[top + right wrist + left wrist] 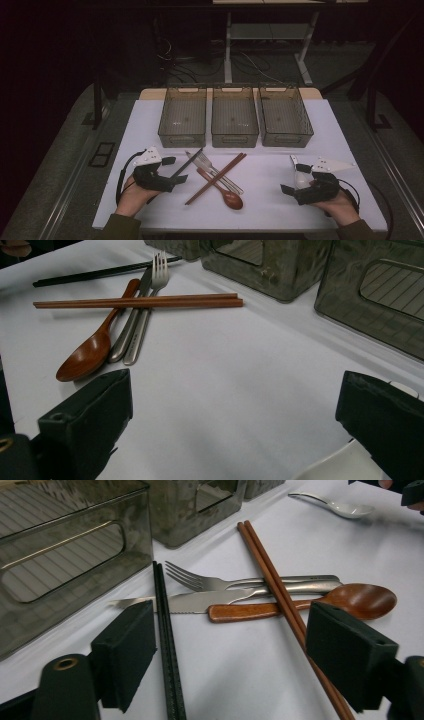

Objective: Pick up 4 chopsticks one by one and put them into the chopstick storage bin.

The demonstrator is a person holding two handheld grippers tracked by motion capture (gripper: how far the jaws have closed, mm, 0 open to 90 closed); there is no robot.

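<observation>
The cutlery lies heaped at the middle of my white table (280, 125), just in front of the bins: a wooden spoon (350, 601), a fork (210, 583) and a knife (200, 601) lie side by side, with the brown chopsticks (272, 577) crossing over them. The black chopsticks (167, 645) lie to the left, running between the jaws of my left gripper (176, 170), which is spread wide and holds nothing. My right gripper (292, 175) is likewise spread and bare, with a white spoon (299, 172) just beside it.

I judge the heap is the hazard: lifting any lower piece would likely drag the brown chopsticks and scatter them. The thin black pair could also slip or split apart if I close off-centre.

The three bins, left (183, 117), middle (234, 117) and right (286, 117), are all empty.
</observation>
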